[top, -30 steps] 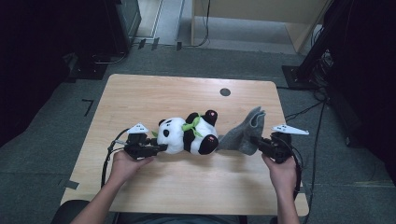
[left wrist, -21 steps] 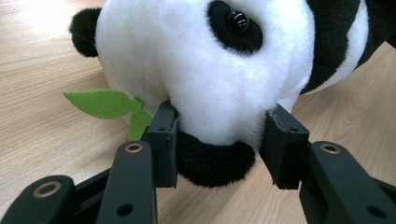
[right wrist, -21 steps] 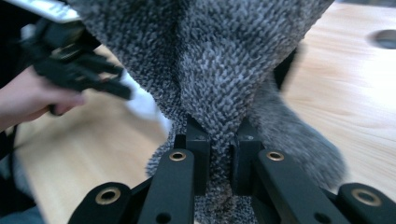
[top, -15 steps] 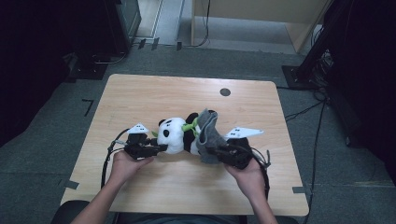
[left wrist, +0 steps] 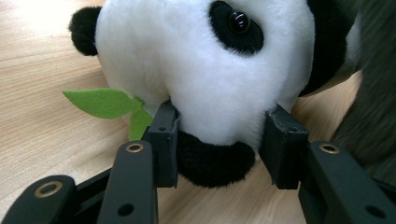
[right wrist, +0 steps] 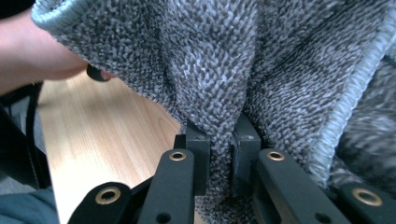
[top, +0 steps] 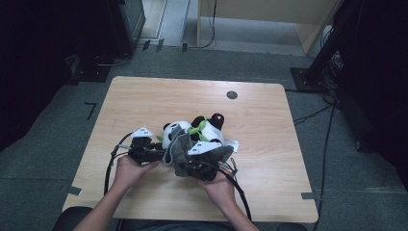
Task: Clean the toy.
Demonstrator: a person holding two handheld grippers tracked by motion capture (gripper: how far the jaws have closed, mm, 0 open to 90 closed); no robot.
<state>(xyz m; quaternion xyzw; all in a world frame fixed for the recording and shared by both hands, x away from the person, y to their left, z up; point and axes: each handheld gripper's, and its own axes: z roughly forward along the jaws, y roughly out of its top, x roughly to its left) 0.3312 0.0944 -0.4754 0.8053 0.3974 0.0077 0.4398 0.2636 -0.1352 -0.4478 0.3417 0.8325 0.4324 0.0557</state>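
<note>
High view: a wooden table [top: 144, 96] is seen from above, with a small dark round mark [top: 232, 95] near its far edge and black cables [top: 113, 161] trailing from both tools. Dark equipment stands on the grey floor beyond the table. A plush panda [top: 192, 132] lies near the table's middle, toward the near side, with a green leaf scarf [top: 198, 128] at its neck. A grey knitted cloth [top: 180, 149] is draped against the panda's near side, and part of the toy is hidden by it.

The left gripper [left wrist: 219, 140] is held low and level by the left hand [top: 130, 169], and is clamped on the panda's white muzzle, the pads pressed into the plush on either side. The right gripper [right wrist: 220, 149] is held by the right hand [top: 220, 185] just beside the left one, and is pinched tight on a fold of the grey cloth, which hangs over its jaws.
</note>
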